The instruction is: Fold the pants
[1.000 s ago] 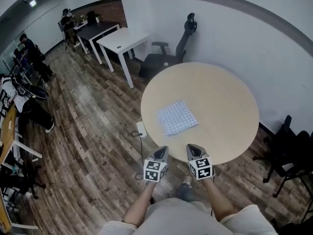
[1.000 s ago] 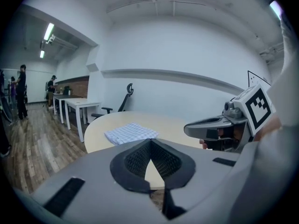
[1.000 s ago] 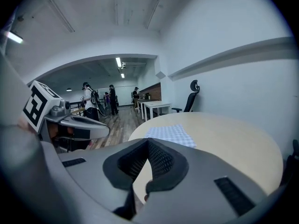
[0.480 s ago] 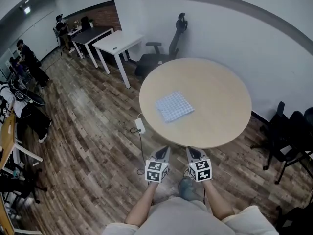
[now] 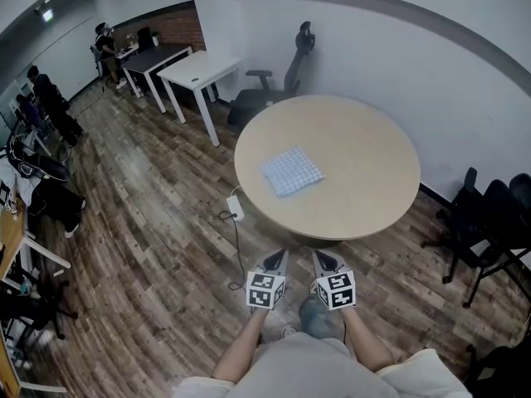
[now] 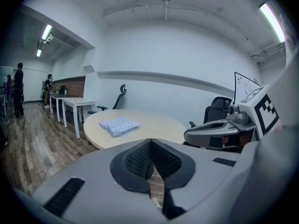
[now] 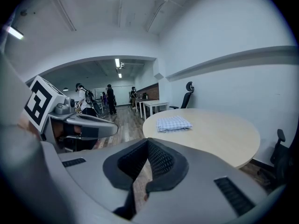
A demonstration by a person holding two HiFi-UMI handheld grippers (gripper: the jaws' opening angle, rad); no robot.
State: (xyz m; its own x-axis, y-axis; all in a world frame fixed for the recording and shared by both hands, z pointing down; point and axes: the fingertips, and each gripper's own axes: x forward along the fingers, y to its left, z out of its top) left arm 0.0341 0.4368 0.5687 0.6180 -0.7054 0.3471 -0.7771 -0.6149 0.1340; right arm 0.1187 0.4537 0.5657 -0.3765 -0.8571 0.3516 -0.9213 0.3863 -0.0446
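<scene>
From the head view, I have the left gripper (image 5: 275,259) and the right gripper (image 5: 323,259) side by side close to my body, over the wooden floor (image 5: 158,247) and well short of the round tabletop (image 5: 365,181). The pants (image 5: 291,171) lie on the tabletop left of its middle, as a compact checked square, apart from both grippers. I judge the folding done, so the thing to do well now is to leave the pile alone. If I tidy it, I should come in over the near edge. A power strip (image 5: 236,208) with its cable lies on the floor just beside the near-left edge of the tabletop. An office chair (image 5: 278,85) stands at the far side, a white desk (image 5: 199,71) farther left, and black chairs (image 5: 489,222) to the right. People (image 5: 37,98) stand far off at the left.

In the left gripper view, the fingers (image 6: 136,160) are pressed together with nothing between them. The pants (image 6: 120,125) show far ahead on the tabletop (image 6: 161,125), the right gripper (image 6: 217,135) beside me at the right.

In the right gripper view, the fingers (image 7: 161,160) are likewise closed on nothing. The pants (image 7: 174,123) rest on the far left part of the tabletop (image 7: 219,136), with bare surface between them and me. Nothing on the tabletop blocks the way; only the cable underfoot calls for care.
</scene>
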